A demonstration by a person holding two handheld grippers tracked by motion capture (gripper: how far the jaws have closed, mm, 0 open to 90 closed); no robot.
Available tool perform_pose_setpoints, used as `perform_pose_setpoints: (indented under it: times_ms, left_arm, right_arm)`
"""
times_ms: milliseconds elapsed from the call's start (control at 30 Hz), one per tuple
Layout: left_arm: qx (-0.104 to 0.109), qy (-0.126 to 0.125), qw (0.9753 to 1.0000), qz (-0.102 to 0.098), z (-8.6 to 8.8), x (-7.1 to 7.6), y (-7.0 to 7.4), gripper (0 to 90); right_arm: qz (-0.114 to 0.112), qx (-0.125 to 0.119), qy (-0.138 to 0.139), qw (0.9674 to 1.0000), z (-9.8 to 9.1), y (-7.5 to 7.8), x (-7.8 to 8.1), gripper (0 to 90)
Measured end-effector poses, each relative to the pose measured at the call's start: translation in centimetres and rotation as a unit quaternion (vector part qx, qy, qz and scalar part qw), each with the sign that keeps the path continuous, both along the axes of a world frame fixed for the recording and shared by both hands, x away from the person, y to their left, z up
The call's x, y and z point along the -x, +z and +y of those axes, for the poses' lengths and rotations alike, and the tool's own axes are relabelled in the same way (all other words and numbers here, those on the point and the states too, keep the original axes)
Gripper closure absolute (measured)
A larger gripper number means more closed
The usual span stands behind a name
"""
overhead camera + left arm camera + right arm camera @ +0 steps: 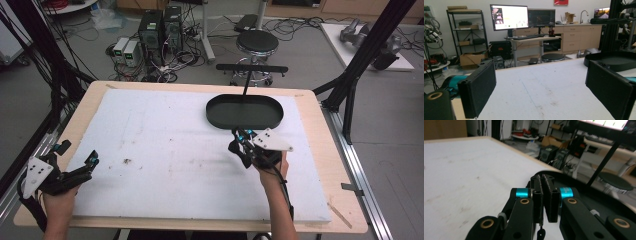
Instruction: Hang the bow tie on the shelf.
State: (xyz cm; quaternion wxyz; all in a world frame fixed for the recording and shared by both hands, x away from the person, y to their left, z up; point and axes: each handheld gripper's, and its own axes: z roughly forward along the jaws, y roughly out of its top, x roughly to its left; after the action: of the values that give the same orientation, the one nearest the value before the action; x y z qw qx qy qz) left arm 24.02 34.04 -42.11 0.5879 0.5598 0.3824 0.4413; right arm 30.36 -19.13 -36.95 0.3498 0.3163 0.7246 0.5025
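Black oval tray (244,111), shallow, with a low upright rim, sits flat on the white foam board (165,150) toward that board's far right part. Interior of the tray is bare dark floor; nothing lies in it in the high view. A thin black post (247,82) with a flat black crossbar (251,67) rises just behind the tray's far rim.

Right gripper (235,145) is just in front of the tray's near rim, tips pointing toward the tray and the board's left, close to the rim; contact cannot be judged. In the right gripper view its two black jaws are pressed flat together with no gap and nothing between them, teal collars on either side, and the tray's dark curved wall (599,202) runs right behind and beside them. The person's right hand (272,170) holds the tool from the board's near edge.

Left gripper (80,160) is well apart from the tray, at the board's near left corner, partly over the light wooden table edge (80,107). In the left gripper view its jaws stand wide apart, empty, the white board lying between them; the tray (616,60) appears far off to the upper right, again holding nothing.

Foam board surface shows faint smudges and a few dark specks (127,161) left of the tray.
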Motion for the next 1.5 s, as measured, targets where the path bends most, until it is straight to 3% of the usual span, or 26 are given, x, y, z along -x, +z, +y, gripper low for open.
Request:
perform_pose_setpoints:
  times_ms: [233,467,500,833,1267,1500]
  left_arm:
    - [-0.001,0.001,1.0,-0.001,0.0,0.0,0.0,10.1]
    - [0.001,0.0,1.0,-0.001,0.1,0.0,0.0,10.1]
    - [0.001,-0.001,1.0,-0.001,0.1,0.0,0.0,10.1]
    - [0.006,0.005,1.0,-0.003,0.6,0.1,0.0,10.1]
    - [0.01,0.007,0.9999,0.001,0.8,-0.2,-0.2,10.1]
    - [0.011,0.008,0.9999,0.005,0.8,-0.3,-0.4,10.1]
  right_arm:
    - [-0.046,-0.004,-0.017,0.9988,-0.6,3.0,-1.4,86.5]
    - [-0.065,-0.023,-0.026,0.9973,-0.8,4.5,-3.2,86.5]
    - [-0.073,-0.029,-0.034,0.9964,-0.7,5.0,-4.3,86.4]
    - [-0.092,-0.034,-0.065,0.993,-0.6,6.6,-9.6,86.5]
    - [-0.082,-0.01,-0.088,0.9927,0.1,7.2,-15.8,86.5]
    - [-0.064,0.0,-0.104,0.9926,0.0,6.8,-17.9,86.5]
